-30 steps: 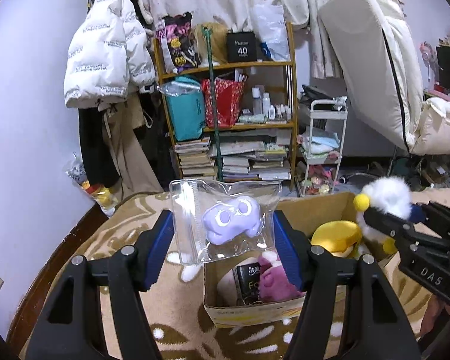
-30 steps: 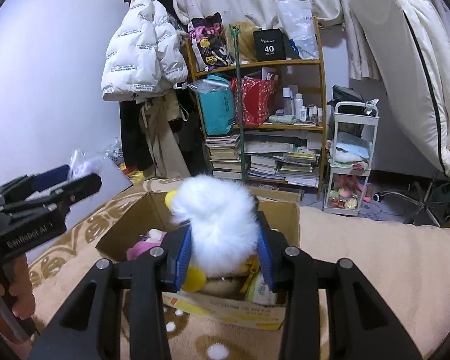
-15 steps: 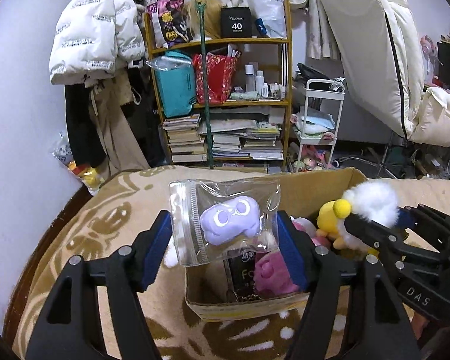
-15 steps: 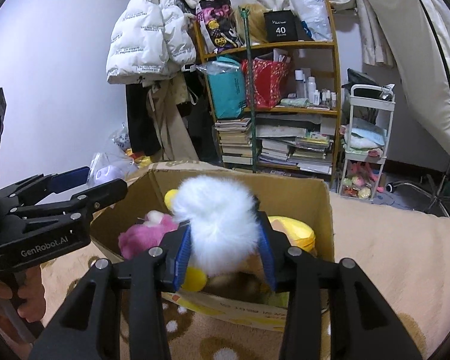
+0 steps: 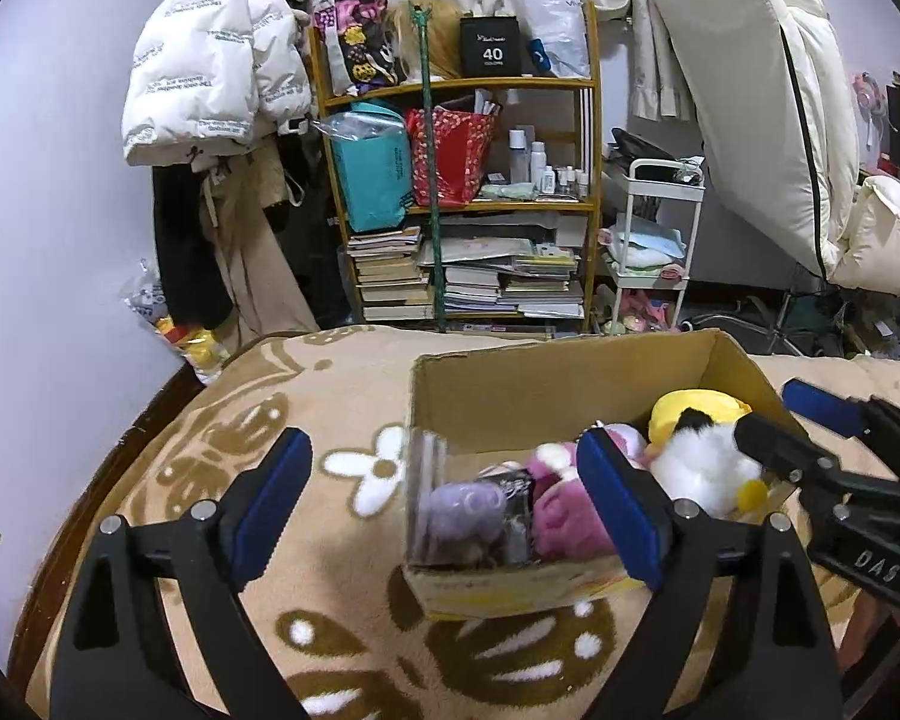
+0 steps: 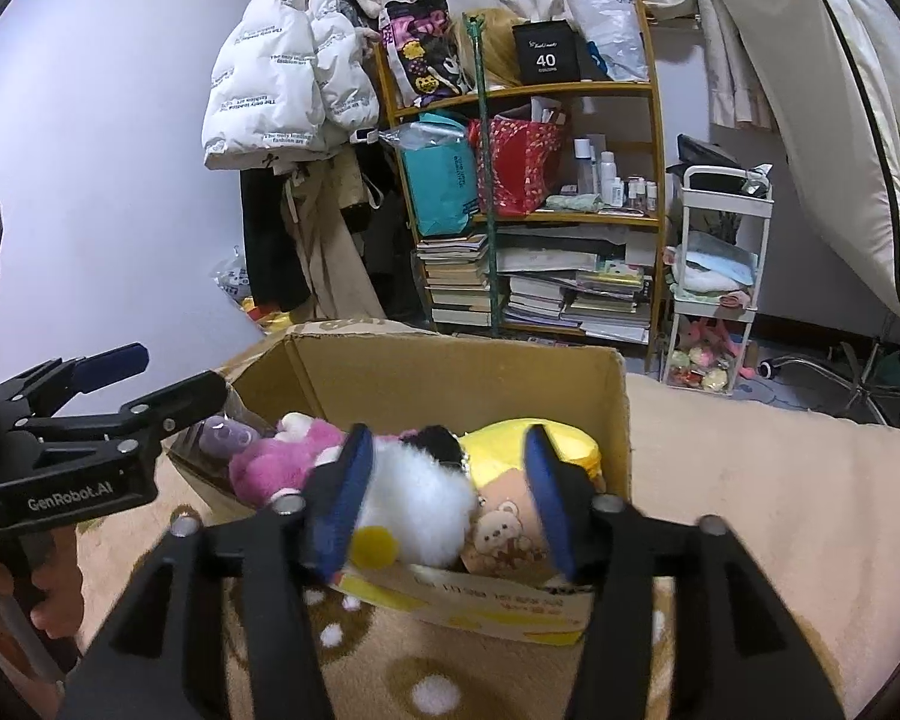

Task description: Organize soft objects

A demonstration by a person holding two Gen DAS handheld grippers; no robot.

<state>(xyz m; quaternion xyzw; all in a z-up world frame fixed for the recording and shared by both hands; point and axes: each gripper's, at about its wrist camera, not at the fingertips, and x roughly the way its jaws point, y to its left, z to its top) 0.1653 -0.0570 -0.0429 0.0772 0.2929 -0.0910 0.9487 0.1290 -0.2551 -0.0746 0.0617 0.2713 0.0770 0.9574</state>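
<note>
left to right. the left gripper (image 5: 444,504) is seen with its jaws opening wide; the clear zip bag with a purple plush (image 5: 462,507) is between them but is touched by neither pad, so it is counted as released. the bag is lodged at the near left corner of the cardboard box (image 5: 546,396), upright against the left wall, its long axis running roughly vertical. a pink plush (image 5: 564,510) is noted just beside it, further right.

the right gripper (image 6: 444,498) is seen with jaws opening as well; the white fluffy plush with yellow feet (image 6: 420,504) lies between them, just beside the left pad, with the right pad well apart from it. it is judged let go and resting on the pile in the box, beside a yellow plush (image 6: 528,444) and a tan bear-print item (image 6: 504,534).

both task items are inside the box, below and ahead of their own claws. any coming withdrawal is judged to turn on this: each item sits between open fingers, so a straight pull back and up is called for, lest a pad drag the bag or fur out.

the box rests on a brown flower-patterned blanket (image 5: 330,540).
</note>
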